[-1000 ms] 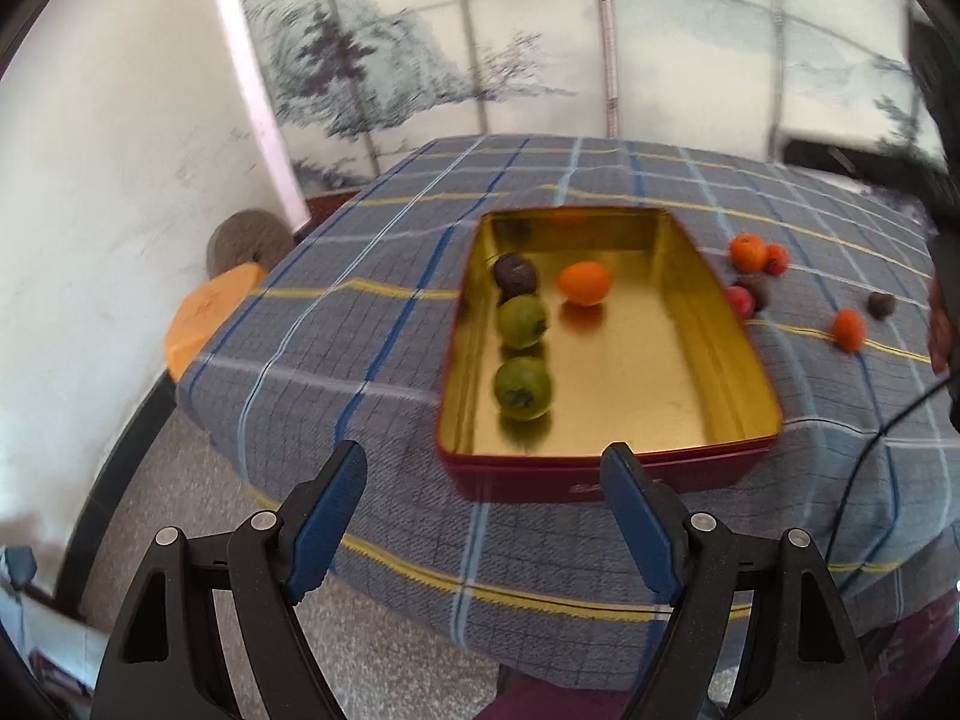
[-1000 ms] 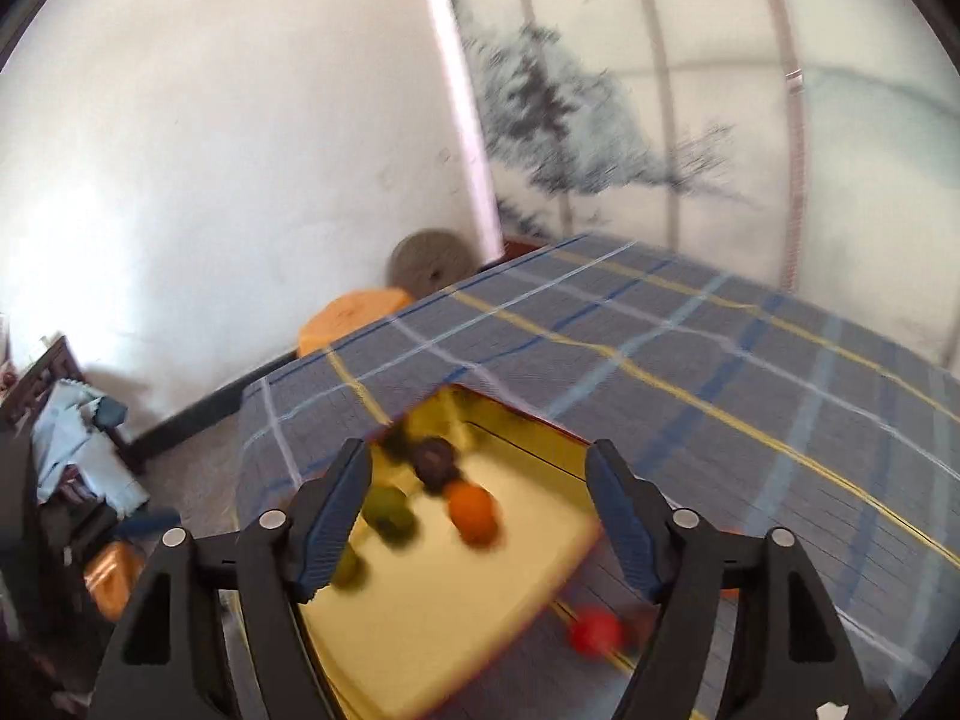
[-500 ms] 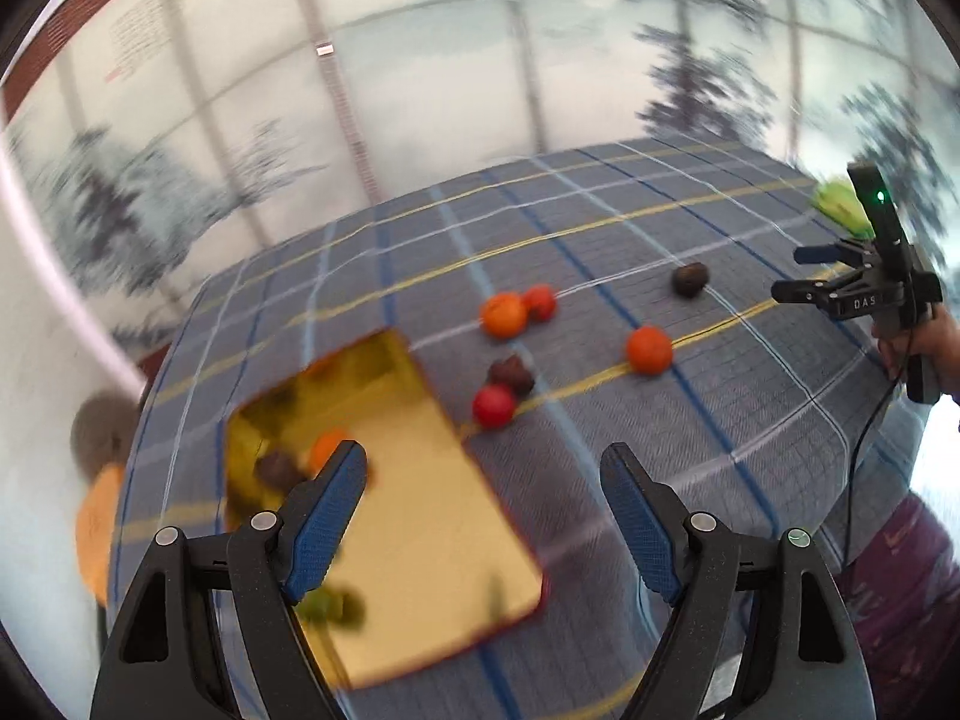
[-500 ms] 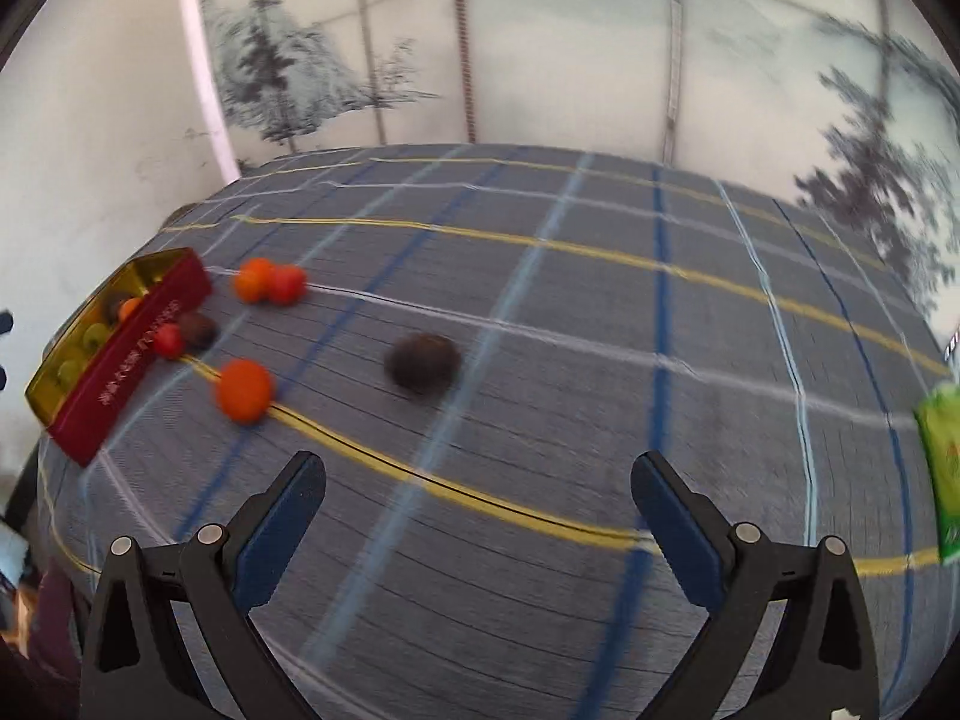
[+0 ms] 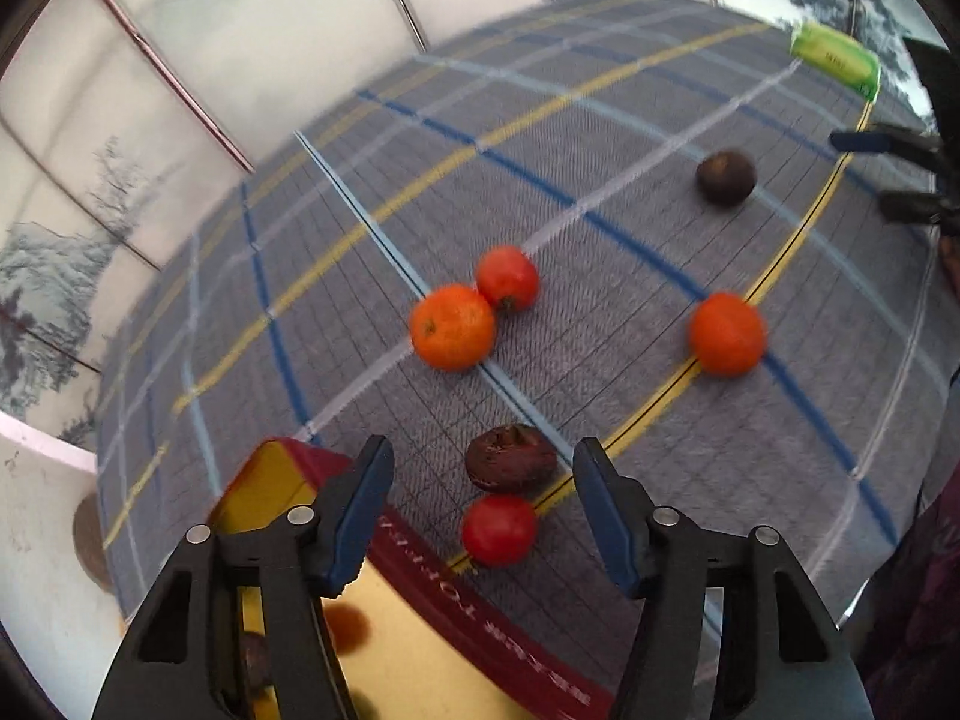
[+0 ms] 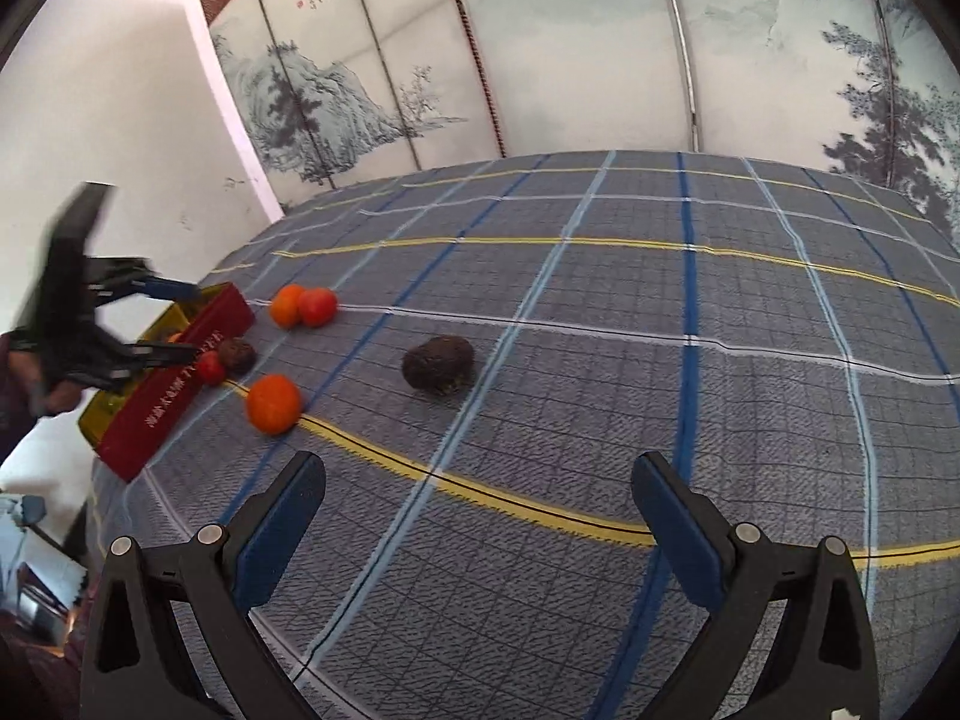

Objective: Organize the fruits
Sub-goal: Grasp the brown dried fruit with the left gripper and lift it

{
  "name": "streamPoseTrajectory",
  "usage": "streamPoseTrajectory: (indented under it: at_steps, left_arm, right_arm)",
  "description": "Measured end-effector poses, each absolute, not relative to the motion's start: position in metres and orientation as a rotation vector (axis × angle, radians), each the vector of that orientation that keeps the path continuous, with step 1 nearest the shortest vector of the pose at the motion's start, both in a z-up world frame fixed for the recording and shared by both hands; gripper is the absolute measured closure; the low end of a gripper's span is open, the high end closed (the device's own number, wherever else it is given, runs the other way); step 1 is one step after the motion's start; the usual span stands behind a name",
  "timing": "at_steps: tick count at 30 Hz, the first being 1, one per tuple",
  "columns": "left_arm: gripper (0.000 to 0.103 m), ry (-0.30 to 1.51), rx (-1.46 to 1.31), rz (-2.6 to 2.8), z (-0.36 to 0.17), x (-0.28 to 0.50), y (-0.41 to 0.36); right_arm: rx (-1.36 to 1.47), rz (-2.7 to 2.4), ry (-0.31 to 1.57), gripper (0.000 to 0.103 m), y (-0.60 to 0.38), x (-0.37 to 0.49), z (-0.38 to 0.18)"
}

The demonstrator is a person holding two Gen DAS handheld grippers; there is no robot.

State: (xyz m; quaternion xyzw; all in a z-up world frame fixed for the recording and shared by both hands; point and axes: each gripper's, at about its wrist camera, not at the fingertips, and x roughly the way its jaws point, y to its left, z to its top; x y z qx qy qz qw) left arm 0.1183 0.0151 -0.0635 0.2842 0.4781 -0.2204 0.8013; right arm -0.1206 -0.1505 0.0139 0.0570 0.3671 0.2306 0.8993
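My left gripper (image 5: 483, 504) points down at the tablecloth beside the red tin (image 5: 480, 612). Its jaws are closing around a dark brown fruit (image 5: 507, 459) and a small red fruit (image 5: 498, 528), and the pads touch neither. Further out lie an orange (image 5: 453, 327) against a red fruit (image 5: 507, 278), a second orange (image 5: 727, 333) and another dark fruit (image 5: 725, 177). My right gripper (image 6: 477, 468) stands wide open and empty. That dark fruit (image 6: 438, 365) lies ahead of it, and the lone orange (image 6: 273, 403) is to its left.
The tin's gold inside (image 5: 408, 648) holds several fruits, mostly hidden by my left fingers. A green packet (image 5: 835, 58) lies at the table's far corner. A painted folding screen (image 6: 540, 60) stands behind the table. The table edge drops off just left of the tin (image 6: 168, 396).
The left gripper swung from over the tin to the loose fruits beside it, rolled, and its jaws narrowed. The right gripper swung away from the tin, opened wider, then held still.
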Motion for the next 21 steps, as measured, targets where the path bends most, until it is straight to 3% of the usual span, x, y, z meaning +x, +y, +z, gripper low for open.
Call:
streamPoseTrajectory:
  at_steps: [4, 7, 13, 21]
  left_arm:
    - [0.042, 1.101, 0.602, -0.494, -0.082, 0.135, 0.017]
    - [0.064, 1.141, 0.558, -0.551, -0.088, 0.139, 0.016]
    - [0.065, 1.149, 0.441, -0.503, -0.084, 0.142, 0.018]
    - [0.065, 1.019, 0.19, -0.314, -0.04, 0.088, 0.025]
  right_arm:
    - [0.137, 0.498, 0.753, 0.001, -0.152, -0.121, 0.013]
    - [0.136, 0.506, 0.748, 0.001, -0.151, -0.121, 0.013]
    - [0.138, 0.511, 0.753, 0.001, -0.15, -0.117, 0.012]
    - [0.144, 0.49, 0.762, 0.001, -0.151, -0.114, 0.011]
